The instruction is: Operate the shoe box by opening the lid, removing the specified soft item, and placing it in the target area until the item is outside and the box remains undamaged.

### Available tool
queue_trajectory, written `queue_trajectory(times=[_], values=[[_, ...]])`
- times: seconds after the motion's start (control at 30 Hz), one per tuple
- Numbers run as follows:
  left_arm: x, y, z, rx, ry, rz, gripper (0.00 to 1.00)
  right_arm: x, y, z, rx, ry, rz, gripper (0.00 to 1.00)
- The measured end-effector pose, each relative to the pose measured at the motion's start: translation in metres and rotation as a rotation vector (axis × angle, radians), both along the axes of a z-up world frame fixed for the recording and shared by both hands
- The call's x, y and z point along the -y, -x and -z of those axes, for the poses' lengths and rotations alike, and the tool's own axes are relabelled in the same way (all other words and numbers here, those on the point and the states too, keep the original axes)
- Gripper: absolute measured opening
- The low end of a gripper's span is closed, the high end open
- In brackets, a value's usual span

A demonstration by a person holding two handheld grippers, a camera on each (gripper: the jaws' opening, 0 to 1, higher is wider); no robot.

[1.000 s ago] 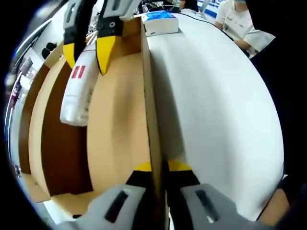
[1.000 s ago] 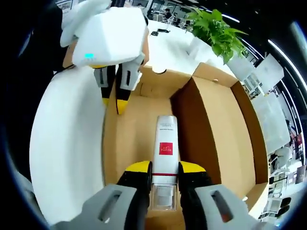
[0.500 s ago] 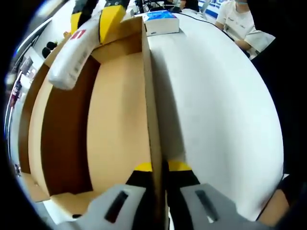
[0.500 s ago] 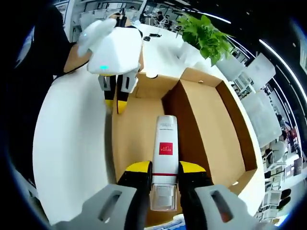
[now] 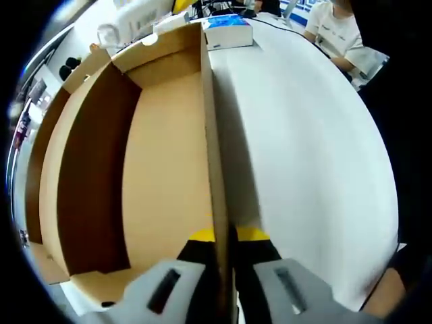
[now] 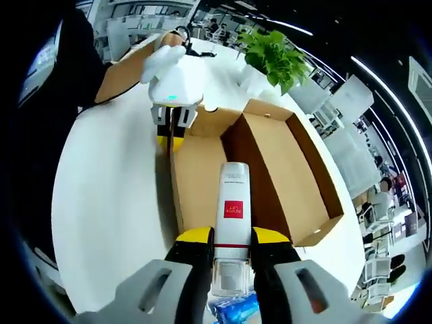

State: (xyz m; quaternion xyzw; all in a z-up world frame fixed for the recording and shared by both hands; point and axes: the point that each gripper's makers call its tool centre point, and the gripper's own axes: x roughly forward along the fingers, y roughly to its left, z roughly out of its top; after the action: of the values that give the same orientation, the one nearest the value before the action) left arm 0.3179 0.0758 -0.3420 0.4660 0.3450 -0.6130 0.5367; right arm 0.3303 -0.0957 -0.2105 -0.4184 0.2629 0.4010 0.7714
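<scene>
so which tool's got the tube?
The right tool: its jaws are shut on the white tube with the red label, lifted above the box. The left tool clamps the box's side wall instead.

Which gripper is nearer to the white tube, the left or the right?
Right. The right gripper is clamped on the white tube; the left gripper grips the cardboard box wall.

My left gripper clamps the upright wall of the open shoe box on the white table, interior bare.
</scene>
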Motion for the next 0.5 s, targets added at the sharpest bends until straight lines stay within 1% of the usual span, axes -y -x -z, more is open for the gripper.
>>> queue_trajectory(times=[0.1, 0.27, 0.37, 0.5], values=[[0.0, 0.0, 0.0, 0.001, 0.001, 0.001, 0.03, 0.008, 0.009, -0.001, 0.005, 0.006, 0.012, 0.21], [0.0, 0.001, 0.0, 0.0, 0.0, -0.002, 0.03, 0.027, 0.031, -0.004, 0.031, 0.023, 0.027, 0.21], [0.0, 0.001, -0.001, 0.001, -0.001, -0.004, 0.03, 0.039, 0.042, -0.01, 0.049, -0.005, 0.061, 0.21], [0.0, 0.001, -0.001, 0.0, -0.001, -0.007, 0.03, 0.055, 0.055, -0.011, 0.062, -0.008, 0.084, 0.21]])
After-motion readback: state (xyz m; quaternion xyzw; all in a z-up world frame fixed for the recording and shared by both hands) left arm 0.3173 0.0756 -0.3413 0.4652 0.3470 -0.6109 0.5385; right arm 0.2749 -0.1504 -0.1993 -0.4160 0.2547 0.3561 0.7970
